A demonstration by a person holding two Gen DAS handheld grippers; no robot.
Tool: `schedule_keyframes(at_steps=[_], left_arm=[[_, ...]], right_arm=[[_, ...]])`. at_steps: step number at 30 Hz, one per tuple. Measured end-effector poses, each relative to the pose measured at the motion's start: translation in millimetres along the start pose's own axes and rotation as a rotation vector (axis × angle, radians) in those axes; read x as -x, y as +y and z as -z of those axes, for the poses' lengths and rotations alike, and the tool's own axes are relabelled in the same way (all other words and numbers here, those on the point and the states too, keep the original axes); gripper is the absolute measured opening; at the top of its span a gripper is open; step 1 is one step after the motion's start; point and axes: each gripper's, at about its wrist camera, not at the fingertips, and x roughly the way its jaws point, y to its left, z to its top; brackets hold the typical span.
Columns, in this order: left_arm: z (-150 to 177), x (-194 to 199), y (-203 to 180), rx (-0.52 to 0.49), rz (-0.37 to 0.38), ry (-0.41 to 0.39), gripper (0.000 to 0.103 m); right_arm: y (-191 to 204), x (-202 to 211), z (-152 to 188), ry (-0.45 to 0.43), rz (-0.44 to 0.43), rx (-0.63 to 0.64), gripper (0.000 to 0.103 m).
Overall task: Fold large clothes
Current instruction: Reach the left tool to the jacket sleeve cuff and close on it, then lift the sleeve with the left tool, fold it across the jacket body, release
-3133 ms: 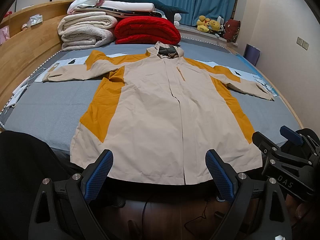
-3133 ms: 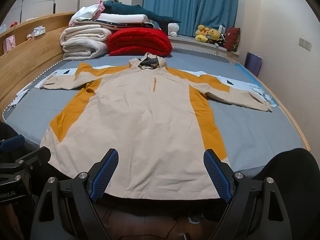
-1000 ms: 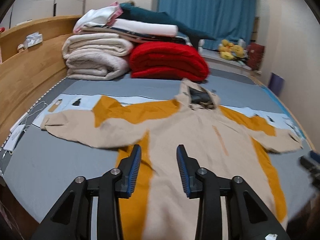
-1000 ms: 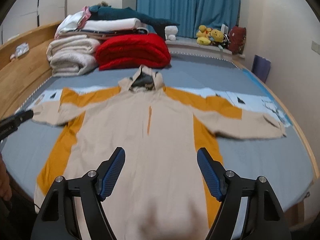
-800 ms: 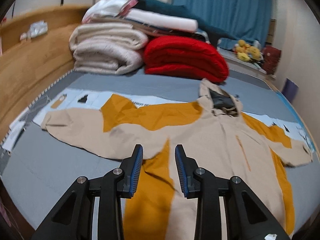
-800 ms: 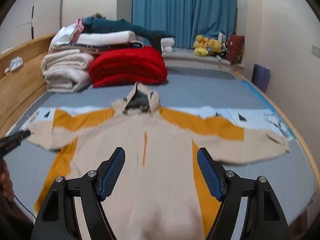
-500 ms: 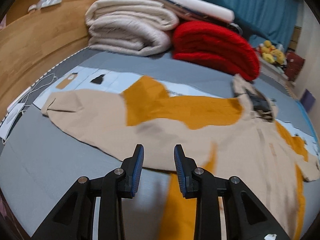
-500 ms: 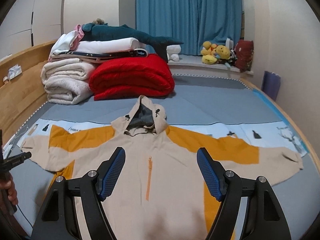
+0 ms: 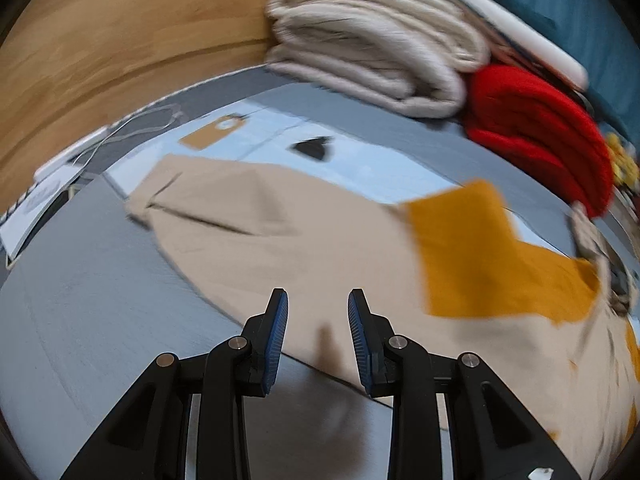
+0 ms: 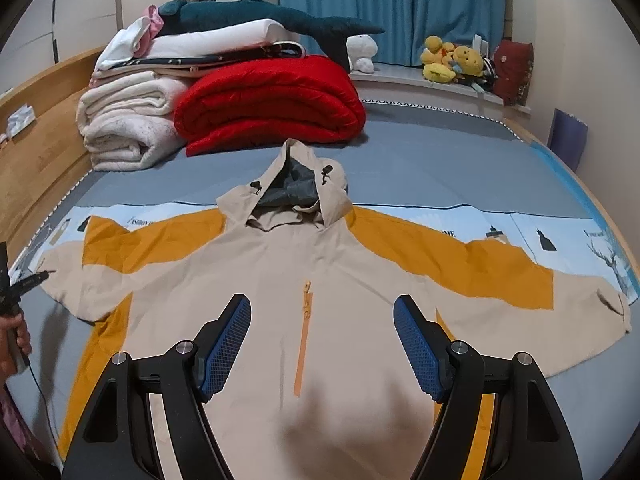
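bed [image 10: 420, 160]: grey sheet | on it: jacket [image 10: 320, 272] spread flat | red quilt [image 10: 272, 100], cream blankets [image 10: 128, 128] folded at back

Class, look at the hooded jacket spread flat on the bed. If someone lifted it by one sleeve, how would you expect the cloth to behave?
The jacket would likely droop, not hold shape: it lies flat with soft creases near the sleeve cuff. It looks thin, so probably light for its size. Its smooth cloth may slide over the bed when dragged, and could slip from a narrow pinch.

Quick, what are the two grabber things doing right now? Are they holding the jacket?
Left gripper: jaws narrowly open over the jacket sleeve, holding nothing.
Right gripper: jaws wide open above the jacket, holding nothing.
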Motion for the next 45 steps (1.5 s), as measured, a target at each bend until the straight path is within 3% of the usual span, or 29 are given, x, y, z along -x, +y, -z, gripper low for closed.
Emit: schedule_keyframes(at_steps=[3, 5, 6, 12, 19, 20, 21, 22, 29, 31, 35, 40, 45], left_arm=[[-6, -20, 36, 0.099, -0.036, 0.024, 0.030], [-8, -31, 57, 0.165, -0.045, 0.041, 0.031], [-8, -36, 66, 0.192, -0.047, 0.044, 0.032], [-10, -57, 99, 0.297, -0.038, 0.052, 0.033], [-19, -65, 102, 0.284, -0.033, 0.038, 0.032], [-20, -66, 101, 0.278, -0.040, 0.038, 0.029], [-21, -66, 100, 0.269, -0.046, 0.040, 0.011], [-22, -67, 100, 0.264, -0.047, 0.050, 0.004], [-42, -13, 75, 0.225, -0.150, -0.067, 0.000], [-50, 12, 60, 0.199, -0.165, -0.100, 0.000], [-59, 69, 1, 0.114, -0.102, -0.182, 0.000], [-40, 141, -130, -0.089, 0.127, -0.261, 0.000], [29, 182, -269, -0.324, 0.391, -0.207, 0.000]], right_arm=[[0, -11, 2, 0.028, -0.016, 0.003, 0.055], [-1, -20, 3, 0.056, -0.034, -0.010, 0.033], [-2, -23, 4, 0.068, -0.036, -0.012, 0.031], [1, -42, 13, 0.118, -0.038, 0.011, 0.032], [-1, -52, 20, 0.160, -0.030, 0.010, 0.032], [-2, -52, 21, 0.159, -0.029, 0.013, 0.032], [-1, -51, 21, 0.158, -0.029, 0.017, 0.032], [-1, -50, 21, 0.158, -0.028, 0.022, 0.032], [-4, -44, 19, 0.161, -0.029, 0.028, 0.031], [-9, -39, 19, 0.160, -0.019, 0.024, 0.031], [-21, -28, 17, 0.150, -0.005, -0.003, 0.031], [-36, -4, 13, 0.117, -0.033, -0.073, 0.031], [-45, 22, 14, 0.078, -0.067, -0.104, 0.023]])
